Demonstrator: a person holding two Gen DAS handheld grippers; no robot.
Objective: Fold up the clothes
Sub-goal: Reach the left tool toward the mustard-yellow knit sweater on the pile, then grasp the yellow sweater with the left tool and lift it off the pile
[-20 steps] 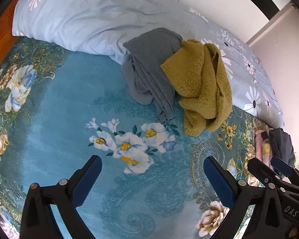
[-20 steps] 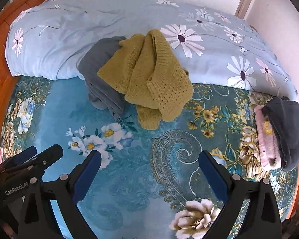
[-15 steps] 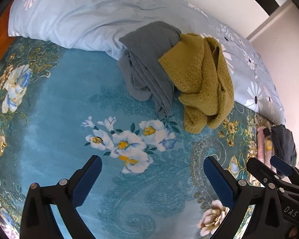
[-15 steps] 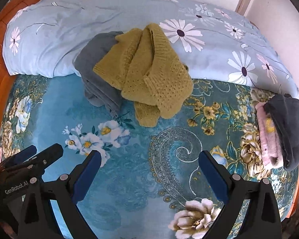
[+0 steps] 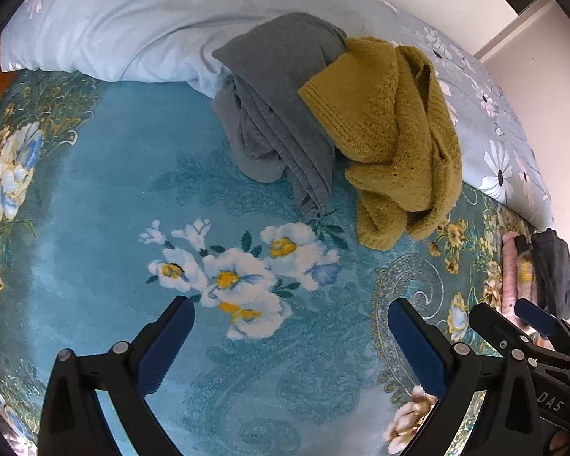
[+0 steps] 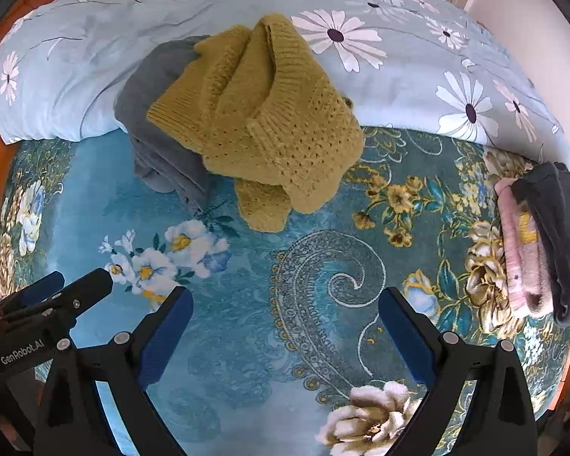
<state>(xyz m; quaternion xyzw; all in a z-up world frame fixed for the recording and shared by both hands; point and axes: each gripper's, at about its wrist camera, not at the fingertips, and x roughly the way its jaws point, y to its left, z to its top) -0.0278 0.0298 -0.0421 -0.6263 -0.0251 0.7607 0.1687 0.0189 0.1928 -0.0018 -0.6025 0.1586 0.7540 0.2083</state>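
From my left wrist camera, the grey garment [image 5: 281,114] is partly covered by the mustard knit sweater [image 5: 391,129], so I cannot see its full shape. The folded stack of pink and dark clothes [image 5: 539,273] sits small at the right edge, partly behind my right gripper [image 5: 513,323]. In the right wrist view, that stack [image 6: 539,235] is cut off by the lens rim. The light floral duvet [image 6: 418,76] hides the bed beneath.

Bright, even daylight across both views, soft faint shadows beneath the mustard sweater [image 6: 254,121] and grey garment [image 5: 281,106], pale duvet [image 5: 133,26] slightly washed out, strong fisheye bending with black vignetted corners, sharp centre, mild softness toward the rim
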